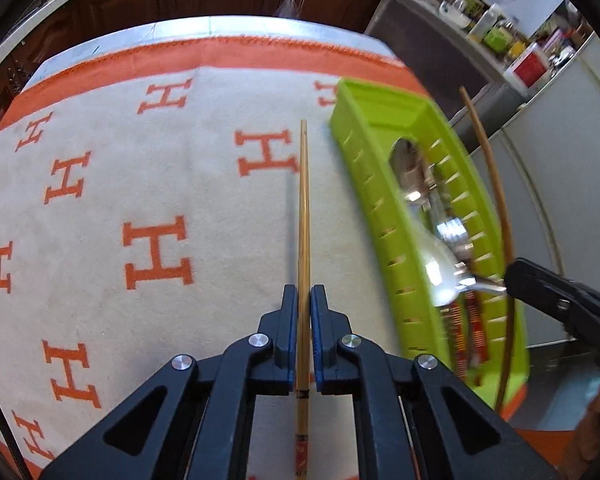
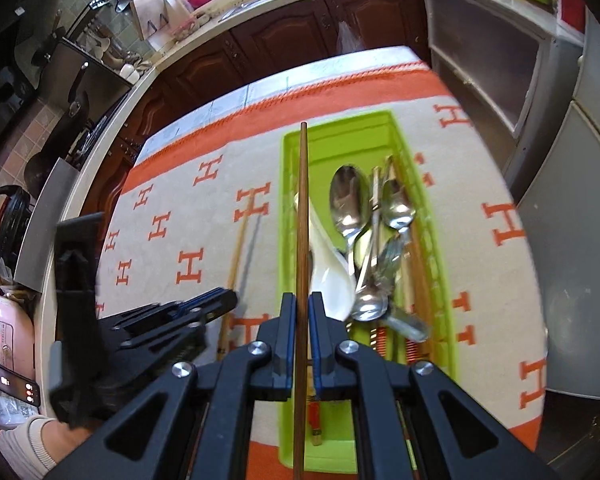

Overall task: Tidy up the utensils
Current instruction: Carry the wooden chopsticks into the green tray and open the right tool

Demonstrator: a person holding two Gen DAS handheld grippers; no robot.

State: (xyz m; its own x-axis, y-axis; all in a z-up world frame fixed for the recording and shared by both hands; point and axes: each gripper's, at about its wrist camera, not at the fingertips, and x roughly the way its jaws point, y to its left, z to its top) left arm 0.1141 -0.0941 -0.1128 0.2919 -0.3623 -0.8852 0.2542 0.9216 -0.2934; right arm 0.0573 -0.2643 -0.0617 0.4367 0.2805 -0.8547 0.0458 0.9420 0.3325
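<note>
Left gripper (image 1: 304,300) clamped on 1 pale chopstick (image 1: 303,208); right gripper (image 2: 302,308) clamped on 1 dark chopstick (image 2: 302,208) above the green tray (image 2: 288,264), likely for dropping in.

Lime-green tray (image 2: 288,184), orange-H cream cloth (image 1: 100,200)

Left claw (image 1: 304,300) clamped shut, right claw (image 2: 303,308) clamped shut, both angled downward

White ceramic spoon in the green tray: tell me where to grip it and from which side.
Grip the white ceramic spoon by its narrow handle end, coming from above. The bowl is too broad for the jaws, and the metal spoons crowd one side, the green tray wall the other.
</note>
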